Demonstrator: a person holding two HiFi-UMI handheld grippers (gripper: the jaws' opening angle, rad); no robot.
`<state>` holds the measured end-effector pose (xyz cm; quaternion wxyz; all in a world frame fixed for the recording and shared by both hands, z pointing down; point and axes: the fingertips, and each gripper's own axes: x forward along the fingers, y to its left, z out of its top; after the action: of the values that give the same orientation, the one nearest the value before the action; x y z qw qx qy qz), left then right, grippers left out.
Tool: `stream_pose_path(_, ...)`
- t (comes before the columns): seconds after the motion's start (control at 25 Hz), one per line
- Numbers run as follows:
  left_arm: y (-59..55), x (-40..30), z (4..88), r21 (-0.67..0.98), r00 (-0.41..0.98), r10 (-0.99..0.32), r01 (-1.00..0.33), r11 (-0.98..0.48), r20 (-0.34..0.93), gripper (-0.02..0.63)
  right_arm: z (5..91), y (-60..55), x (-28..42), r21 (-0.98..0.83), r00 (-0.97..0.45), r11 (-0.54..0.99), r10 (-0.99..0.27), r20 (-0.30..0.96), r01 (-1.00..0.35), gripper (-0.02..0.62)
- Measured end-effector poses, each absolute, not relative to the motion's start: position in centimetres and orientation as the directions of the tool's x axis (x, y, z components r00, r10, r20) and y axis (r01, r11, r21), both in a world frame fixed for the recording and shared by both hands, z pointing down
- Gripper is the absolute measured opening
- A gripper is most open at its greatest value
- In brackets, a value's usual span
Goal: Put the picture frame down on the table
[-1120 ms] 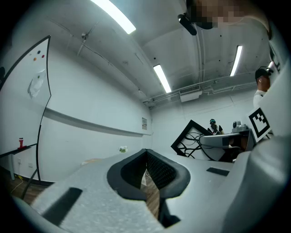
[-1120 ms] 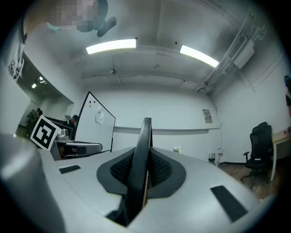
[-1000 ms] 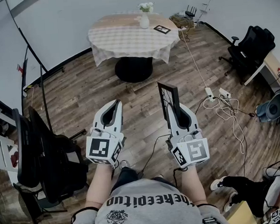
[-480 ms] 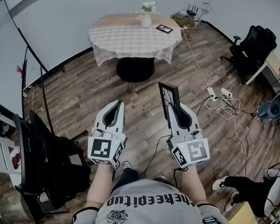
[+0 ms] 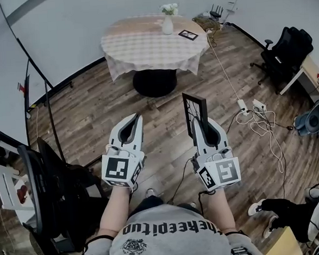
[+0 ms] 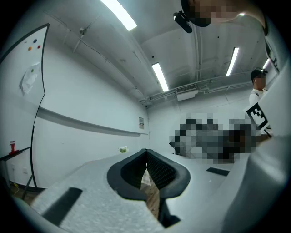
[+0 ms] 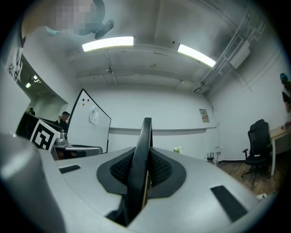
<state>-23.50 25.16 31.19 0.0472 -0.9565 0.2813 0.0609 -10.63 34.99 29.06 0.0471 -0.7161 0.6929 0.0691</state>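
Observation:
A black picture frame (image 5: 194, 111) stands upright in my right gripper (image 5: 199, 124), which is shut on its lower edge. In the right gripper view the frame (image 7: 141, 159) rises edge-on between the dark pads. My left gripper (image 5: 131, 124) is shut with nothing in it; its pads meet in the left gripper view (image 6: 146, 164). Both are held at waist height over the wooden floor. The round table (image 5: 137, 46) with a checked cloth stands ahead, well beyond both grippers.
On the table are a white vase with flowers (image 5: 167, 24) and a second dark frame lying flat (image 5: 188, 34). A black office chair (image 5: 288, 55) and cables with a power strip (image 5: 251, 112) lie to the right. Dark stands and chairs (image 5: 49, 186) crowd the left.
The view has shifted slightly toward the table. Both grippers keep their places in view, the frame still held upright in the right one.

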Motion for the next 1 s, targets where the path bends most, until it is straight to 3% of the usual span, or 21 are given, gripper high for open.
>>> stream_pose_path(0.48,19.4,-25.9,31.2,-0.057,0.867,-0.466,-0.482,-0.874,-0.179,0.015,29.9,30.1,-13.5,0.028,0.105,-0.111,-0.982,-0.160,-0.993,0.049)
stream_pose_path(1.0,12.2,-21.5,32.2,-0.025,0.859,-0.482,-0.493,-0.870,-0.173,0.015,30.3,22.5,-8.7,0.019,0.083,-0.087,-0.984,-0.158,-0.996,0.049)
